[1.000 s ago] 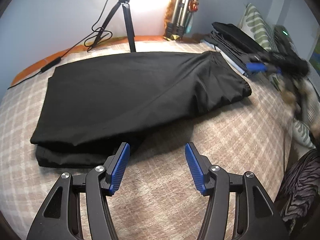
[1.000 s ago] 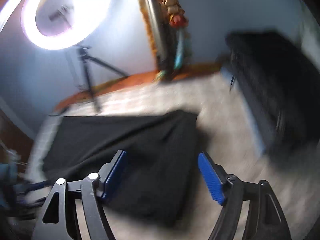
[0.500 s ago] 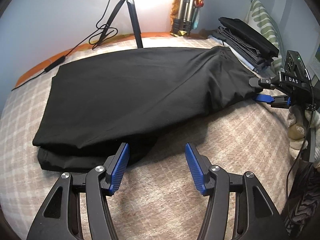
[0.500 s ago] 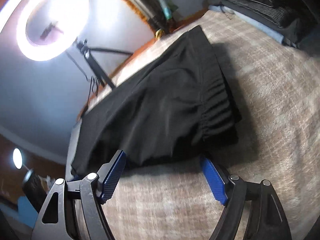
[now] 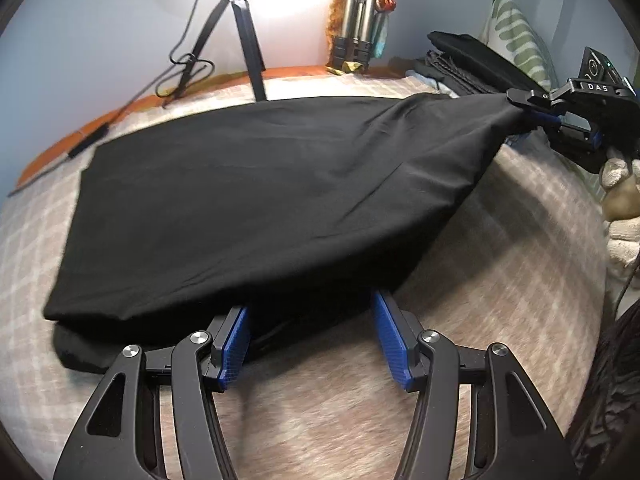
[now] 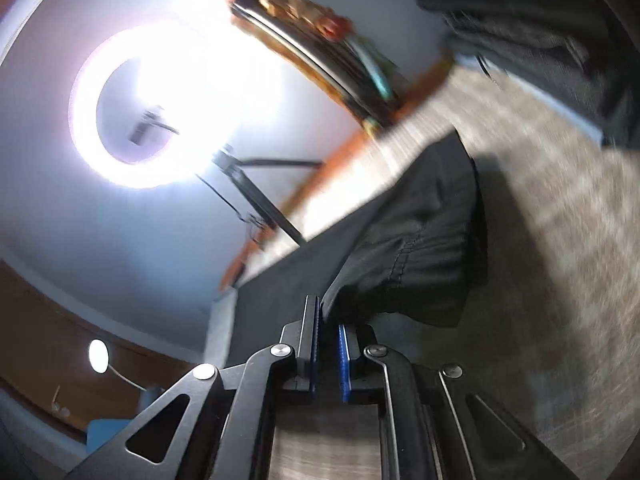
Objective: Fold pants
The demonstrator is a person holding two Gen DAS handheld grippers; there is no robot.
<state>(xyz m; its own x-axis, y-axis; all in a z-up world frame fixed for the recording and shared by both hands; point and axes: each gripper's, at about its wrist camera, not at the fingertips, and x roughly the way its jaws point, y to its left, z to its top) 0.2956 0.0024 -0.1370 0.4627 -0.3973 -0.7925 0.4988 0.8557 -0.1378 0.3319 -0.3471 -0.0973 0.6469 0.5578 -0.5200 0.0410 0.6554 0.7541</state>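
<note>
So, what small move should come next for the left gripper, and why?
Probably close the left gripper on the pants' near edge. Its fingers stand open around that edge, while the right gripper, just closed, already pinches the waist end and lifts it.

Black pants [image 5: 248, 184] on checked bedspread [image 5: 500, 280]

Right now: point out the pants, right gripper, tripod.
pants [image 5: 260, 184], left wrist view, middle of top layer.
right gripper [image 5: 538, 116], left wrist view, fingertips pinching the fabric corner.
tripod [image 5: 248, 40], left wrist view, front leg.
</note>
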